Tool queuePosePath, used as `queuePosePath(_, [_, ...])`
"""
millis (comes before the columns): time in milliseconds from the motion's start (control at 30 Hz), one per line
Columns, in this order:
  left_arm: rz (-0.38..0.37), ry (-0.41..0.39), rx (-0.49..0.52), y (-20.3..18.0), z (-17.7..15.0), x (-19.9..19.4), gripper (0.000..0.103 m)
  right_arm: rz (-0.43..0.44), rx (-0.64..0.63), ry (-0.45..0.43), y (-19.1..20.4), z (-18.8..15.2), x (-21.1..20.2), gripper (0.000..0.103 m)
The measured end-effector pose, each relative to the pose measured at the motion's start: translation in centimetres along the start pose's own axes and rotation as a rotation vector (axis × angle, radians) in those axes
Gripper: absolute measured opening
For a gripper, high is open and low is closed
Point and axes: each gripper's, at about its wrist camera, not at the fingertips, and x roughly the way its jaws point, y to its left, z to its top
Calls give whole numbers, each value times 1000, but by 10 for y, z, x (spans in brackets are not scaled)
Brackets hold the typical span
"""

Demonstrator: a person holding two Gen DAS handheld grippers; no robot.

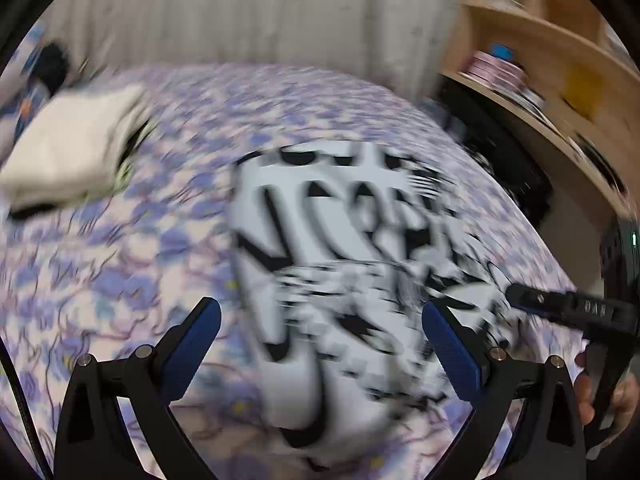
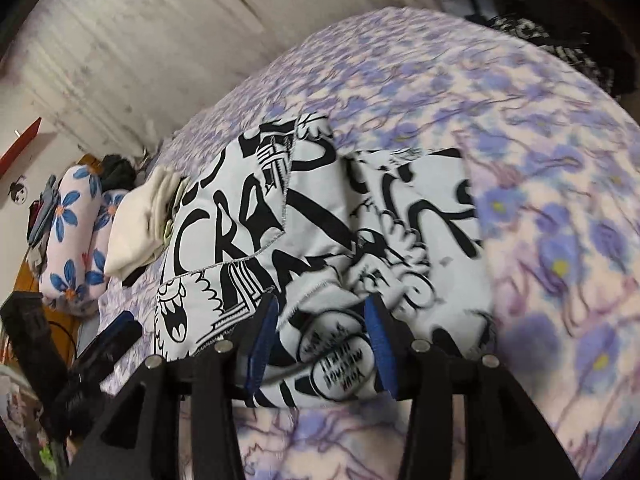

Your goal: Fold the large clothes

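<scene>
A white garment with bold black graffiti print lies partly folded mid-bed. Folded cream clothes sit toward the pillow end. Left gripper jaws gape wide above it; right gripper jaws, narrower, straddle its near edge.

1. In the left wrist view, motion blur smears the black-and-white printed garment; its lettering cannot be read.
2. The same blur softens the cream folded pile and the shelf items.
3. In the right wrist view, the right gripper hides the garment's near edge, so contact cannot be told.
4. The frame's bottom edge cuts off both grippers' bodies.
</scene>
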Motion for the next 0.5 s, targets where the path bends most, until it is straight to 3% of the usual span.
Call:
queuePosePath(167, [-52,106,-112,44,2,27,100,46,-5,163,-11,19,42,45])
queuePosePath(300, [-125,173,-169,59,-4,56,100,188,-1,310,-20,29,75,45])
queuePosePath(433, [-188,189,-199,58,-4,75,100,220,-21,347,-15,35,94,43])
queuePosePath(500, [-191,198,-194,54,-3,82,100,169,-66,328,-6,33,96,30])
